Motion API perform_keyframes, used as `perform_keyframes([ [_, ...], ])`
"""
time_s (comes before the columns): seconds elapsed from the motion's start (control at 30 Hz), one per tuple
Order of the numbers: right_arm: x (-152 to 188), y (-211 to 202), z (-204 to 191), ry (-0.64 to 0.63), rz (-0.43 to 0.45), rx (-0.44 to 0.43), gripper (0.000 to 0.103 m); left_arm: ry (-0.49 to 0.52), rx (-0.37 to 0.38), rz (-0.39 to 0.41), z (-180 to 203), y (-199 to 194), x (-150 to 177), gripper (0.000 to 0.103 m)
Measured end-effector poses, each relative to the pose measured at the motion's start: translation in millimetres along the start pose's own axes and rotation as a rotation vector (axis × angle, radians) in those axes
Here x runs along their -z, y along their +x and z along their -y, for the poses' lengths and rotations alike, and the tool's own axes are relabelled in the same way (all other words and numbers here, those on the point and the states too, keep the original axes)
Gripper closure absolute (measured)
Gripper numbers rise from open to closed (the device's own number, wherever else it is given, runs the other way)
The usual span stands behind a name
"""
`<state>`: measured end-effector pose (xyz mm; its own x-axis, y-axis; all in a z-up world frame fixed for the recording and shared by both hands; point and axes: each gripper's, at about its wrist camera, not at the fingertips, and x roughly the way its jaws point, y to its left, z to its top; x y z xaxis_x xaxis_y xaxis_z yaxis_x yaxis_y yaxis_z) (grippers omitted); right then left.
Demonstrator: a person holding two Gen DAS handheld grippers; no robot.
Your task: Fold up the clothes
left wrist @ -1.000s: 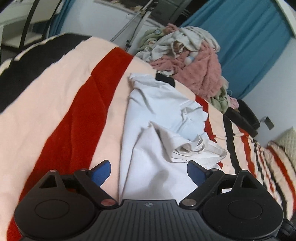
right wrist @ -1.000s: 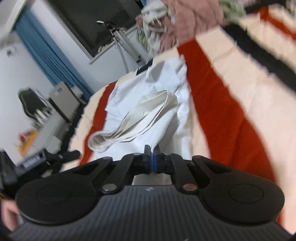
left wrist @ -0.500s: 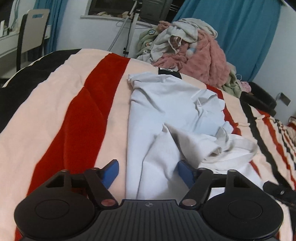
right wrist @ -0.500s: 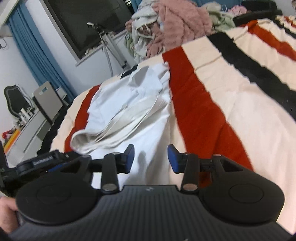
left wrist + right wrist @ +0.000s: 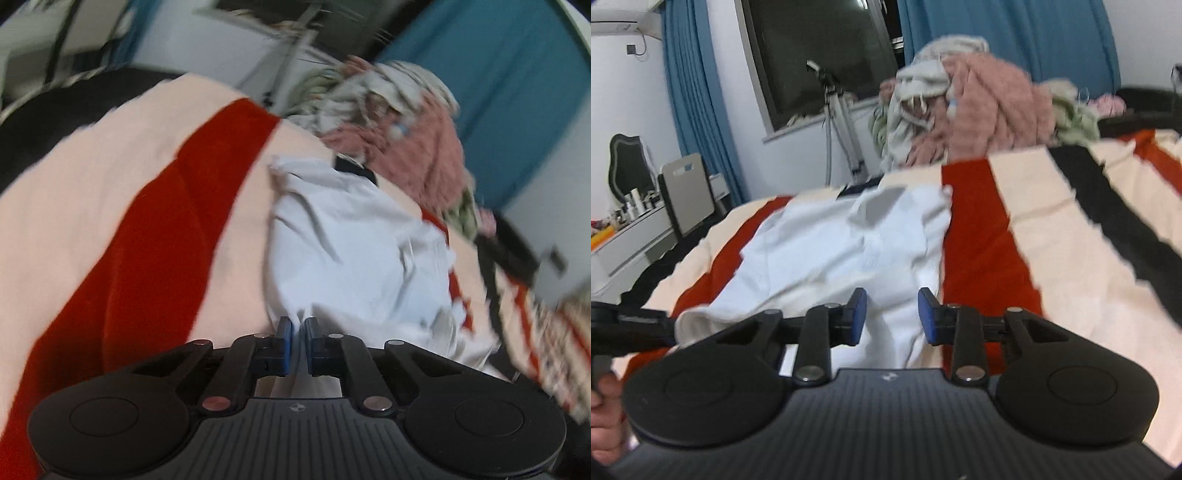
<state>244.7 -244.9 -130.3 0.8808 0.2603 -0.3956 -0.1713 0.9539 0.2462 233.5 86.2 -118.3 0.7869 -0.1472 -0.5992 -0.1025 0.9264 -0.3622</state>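
A pale white garment (image 5: 343,251) lies rumpled along the striped blanket (image 5: 110,229). In the blurred left wrist view my left gripper (image 5: 297,332) is shut on the garment's near edge, with cloth pinched between its blue pads. From the right wrist camera the same garment (image 5: 827,251) spreads ahead, its cream hem bunched at the lower left. My right gripper (image 5: 892,314) stands open just above the garment's near edge, nothing between its fingers. At the far left of that view, part of the left gripper's black body (image 5: 628,325) and a hand (image 5: 605,406) show.
A heap of pink, white and green laundry (image 5: 979,107) sits at the blanket's far end. Behind it are blue curtains (image 5: 1015,33), a dark window and a metal stand (image 5: 842,122). A chair (image 5: 685,192) and a desk stand left of the bed.
My left gripper went from open to shut on the garment's near edge. My right gripper, shut a second ago, has opened wider. The folded cream part has been drawn left.
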Motion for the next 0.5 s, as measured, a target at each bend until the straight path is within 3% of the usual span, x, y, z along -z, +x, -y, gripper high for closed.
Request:
perform_keyframes([
  [0.13, -5.0, 1.1, -0.9, -0.036, 0.027, 0.044, 0.069, -0.097, -0.002, 0.015, -15.7, -3.5, -11.3, 0.094],
  [0.23, -8.0, -8.2, -8.4, -0.064, 0.03, 0.022, 0.069, -0.026, 0.015, 0.004, -5.6, -17.9, -14.4, 0.089],
  [0.3, -10.1, -14.0, -14.9, -0.075, -0.002, -0.006, 0.07, 0.058, 0.037, -0.022, 8.2, -31.8, -11.7, 0.089],
  [0.37, -10.4, -18.7, -20.1, -0.079, -0.057, -0.037, 0.078, 0.225, 0.053, -0.084, 29.2, -43.5, -2.4, 0.079],
  [0.43, -8.1, -19.6, -22.3, -0.066, -0.13, -0.051, 0.079, 0.4, 0.047, -0.147, 49.4, -48.8, 11.3, 0.079],
  [0.5, -3.5, -17.1, -20.0, -0.032, -0.206, -0.089, 0.084, 0.432, 0.076, -0.187, 56.0, -42.7, 19.2, 0.079],
])
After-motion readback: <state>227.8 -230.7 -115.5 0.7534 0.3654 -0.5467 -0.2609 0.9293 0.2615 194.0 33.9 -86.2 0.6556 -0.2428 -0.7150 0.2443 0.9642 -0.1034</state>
